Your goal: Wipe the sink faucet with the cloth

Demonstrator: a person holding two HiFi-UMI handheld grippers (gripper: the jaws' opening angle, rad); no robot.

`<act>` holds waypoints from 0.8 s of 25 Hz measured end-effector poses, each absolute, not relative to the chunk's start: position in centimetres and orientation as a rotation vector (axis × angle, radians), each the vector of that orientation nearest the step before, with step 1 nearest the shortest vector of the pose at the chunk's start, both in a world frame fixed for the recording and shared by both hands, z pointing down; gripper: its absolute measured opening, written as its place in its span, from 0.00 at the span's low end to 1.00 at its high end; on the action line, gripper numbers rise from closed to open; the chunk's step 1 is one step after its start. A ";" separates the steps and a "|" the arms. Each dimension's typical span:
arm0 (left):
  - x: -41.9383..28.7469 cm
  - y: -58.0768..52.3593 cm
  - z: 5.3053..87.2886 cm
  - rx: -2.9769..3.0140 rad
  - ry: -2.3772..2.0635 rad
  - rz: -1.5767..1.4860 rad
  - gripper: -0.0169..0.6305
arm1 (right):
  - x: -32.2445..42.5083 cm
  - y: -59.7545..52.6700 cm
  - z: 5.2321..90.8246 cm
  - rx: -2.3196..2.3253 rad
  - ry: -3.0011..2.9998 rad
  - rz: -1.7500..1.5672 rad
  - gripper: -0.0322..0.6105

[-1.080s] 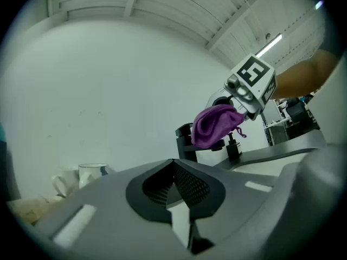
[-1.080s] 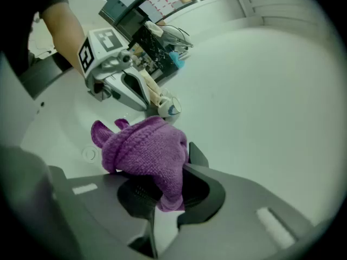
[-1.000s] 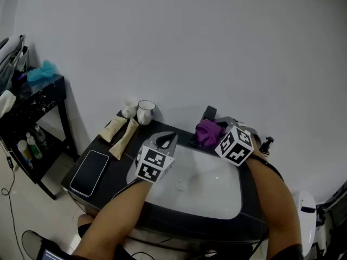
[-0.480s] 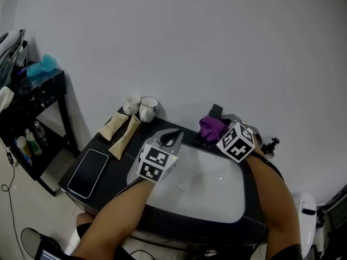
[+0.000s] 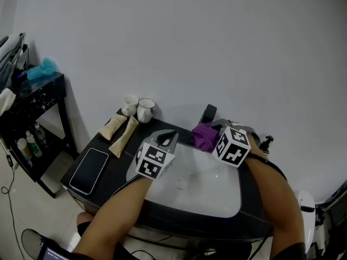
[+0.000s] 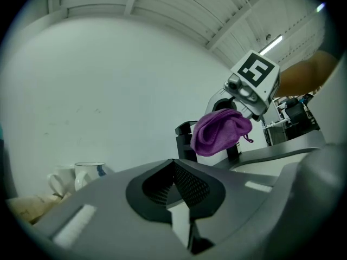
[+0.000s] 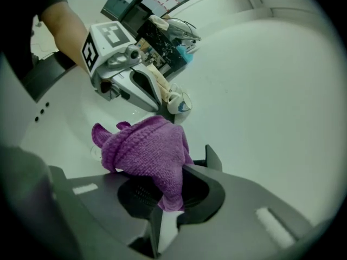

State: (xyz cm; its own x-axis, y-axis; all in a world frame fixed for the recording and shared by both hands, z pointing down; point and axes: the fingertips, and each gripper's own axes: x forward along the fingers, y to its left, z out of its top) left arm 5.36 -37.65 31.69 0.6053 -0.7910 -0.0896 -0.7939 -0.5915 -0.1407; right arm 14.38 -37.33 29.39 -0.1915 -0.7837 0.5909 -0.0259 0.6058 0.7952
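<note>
The black faucet (image 5: 209, 114) stands at the back rim of the white sink (image 5: 217, 194). A bunched purple cloth (image 5: 204, 136) hangs in front of the faucet's lower part, and my right gripper (image 5: 213, 137) is shut on it. In the right gripper view the cloth (image 7: 145, 151) fills the jaws of the right gripper (image 7: 162, 200), with a black piece of the faucet (image 7: 212, 157) just behind. My left gripper (image 5: 167, 140) hovers over the sink's left rim, shut and empty. From the left gripper view its jaws (image 6: 176, 193) point at the cloth (image 6: 221, 131) and faucet (image 6: 186, 141).
Two mugs (image 5: 145, 111) stand at the counter's back left beside two tubes (image 5: 123, 136). A phone (image 5: 89, 171) lies at the left front of the black counter. A dark pump bottle (image 5: 267, 143) is at the right. A black side shelf (image 5: 38, 93) stands at far left.
My right gripper has shifted the purple cloth slightly down and to the left in front of the faucet. The left gripper has stayed over the sink's left rim.
</note>
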 end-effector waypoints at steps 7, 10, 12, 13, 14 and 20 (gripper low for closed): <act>4.8 -37.3 31.7 -2.665 1.349 0.033 0.05 | 12.9 -31.3 30.4 0.598 -1.729 -0.780 0.14; 4.6 -37.2 31.8 -2.660 1.351 0.029 0.05 | 12.9 -29.4 32.2 0.615 -1.744 -0.836 0.14; 4.6 -37.1 31.7 -2.658 1.351 0.028 0.05 | 13.5 -30.1 33.4 0.691 -1.754 -0.865 0.14; 4.6 -37.1 31.6 -2.657 1.352 0.028 0.05 | 13.9 -30.9 33.8 0.749 -1.762 -0.876 0.14; 4.7 -37.0 31.6 -2.656 1.353 0.028 0.05 | 14.3 -31.9 34.1 0.814 -1.768 -0.888 0.14; 5.0 -37.4 31.7 -2.670 1.350 0.038 0.05 | 16.4 -37.9 35.4 1.131 -1.687 -0.983 0.14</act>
State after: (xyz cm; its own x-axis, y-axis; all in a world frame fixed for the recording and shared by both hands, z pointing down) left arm 4.95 -37.37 31.67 0.5948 -0.7989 -0.0898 -0.8027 -0.5839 -0.1215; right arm 16.41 -37.87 35.37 -0.2229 -0.9492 0.2221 -0.2752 0.2798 0.9198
